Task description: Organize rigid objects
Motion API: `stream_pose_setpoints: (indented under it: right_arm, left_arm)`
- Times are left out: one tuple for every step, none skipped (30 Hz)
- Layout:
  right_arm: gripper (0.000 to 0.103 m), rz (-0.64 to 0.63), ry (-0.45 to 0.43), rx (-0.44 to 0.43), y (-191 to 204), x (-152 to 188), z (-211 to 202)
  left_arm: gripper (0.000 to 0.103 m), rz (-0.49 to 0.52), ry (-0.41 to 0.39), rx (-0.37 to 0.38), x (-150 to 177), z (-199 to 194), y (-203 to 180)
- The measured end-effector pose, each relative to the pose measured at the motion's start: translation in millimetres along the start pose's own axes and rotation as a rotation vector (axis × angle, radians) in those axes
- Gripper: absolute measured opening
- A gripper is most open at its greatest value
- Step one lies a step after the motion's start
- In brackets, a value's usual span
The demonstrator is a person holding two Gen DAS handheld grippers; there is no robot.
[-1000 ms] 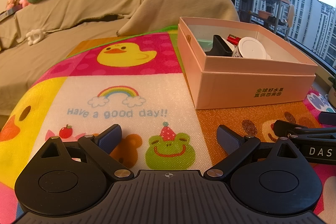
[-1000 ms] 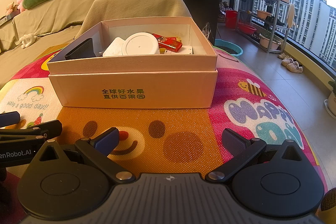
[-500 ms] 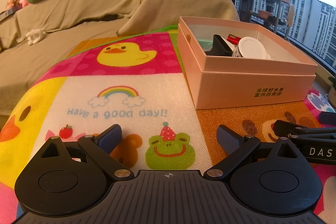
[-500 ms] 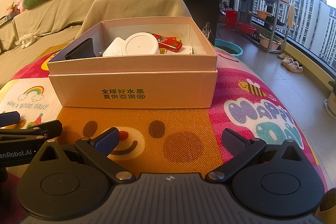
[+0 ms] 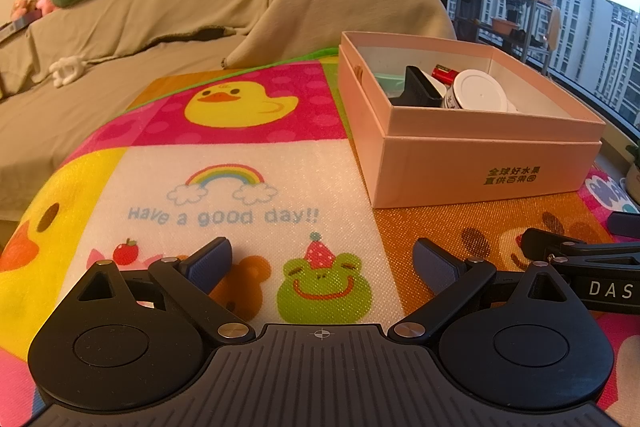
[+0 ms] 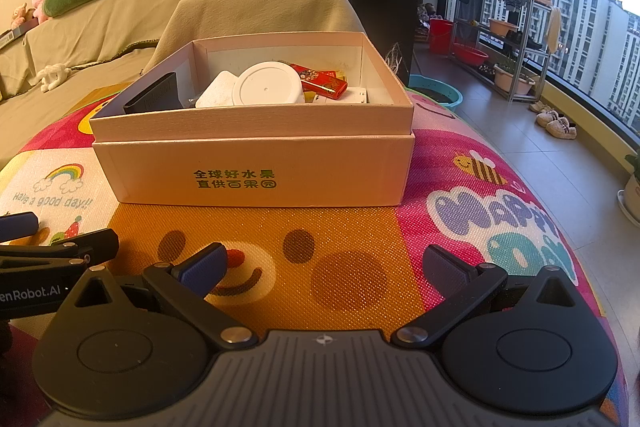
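Left claw (image 5: 322, 259) low over the cartoon-print mat (image 5: 224, 187) covering the table, fingers spread wide and grasping nothing; right claw (image 6: 322, 263) likewise released and empty, near the mat's orange patch. Pink box (image 6: 256, 163) on the mat, far from both claws, lying to the right in the left wrist view and dead ahead in the right wrist view. Inside the box: white round lid (image 6: 268, 85) near the middle, black block (image 6: 154, 99) against the left wall, red packet (image 6: 320, 81) toward the far right; white square piece (image 6: 216, 95) just left of the lid plain only in the right wrist view. Green item (image 5: 390, 83) behind the black block seen only in the left wrist view. Duck print (image 5: 240, 103) and draped sofa (image 5: 160, 19) fuller in the left wrist view; balcony rack (image 6: 508, 27) and slippers (image 6: 556, 119) on the floor only in the right.
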State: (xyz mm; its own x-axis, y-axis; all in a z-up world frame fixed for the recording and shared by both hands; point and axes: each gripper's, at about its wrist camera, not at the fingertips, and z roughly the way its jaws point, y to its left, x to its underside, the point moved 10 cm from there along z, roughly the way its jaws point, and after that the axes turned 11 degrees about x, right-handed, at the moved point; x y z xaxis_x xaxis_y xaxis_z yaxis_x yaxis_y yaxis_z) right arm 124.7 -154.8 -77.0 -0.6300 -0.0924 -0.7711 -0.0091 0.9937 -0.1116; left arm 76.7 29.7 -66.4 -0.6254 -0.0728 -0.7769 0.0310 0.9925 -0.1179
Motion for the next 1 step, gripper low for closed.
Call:
stream_pose_setpoints:
  right_arm:
    - [0.103,0.0,0.0,0.0,0.0,0.0,0.0]
  left_arm:
    - [0.1,-0.001,0.0,0.0,0.1,0.0,-0.1]
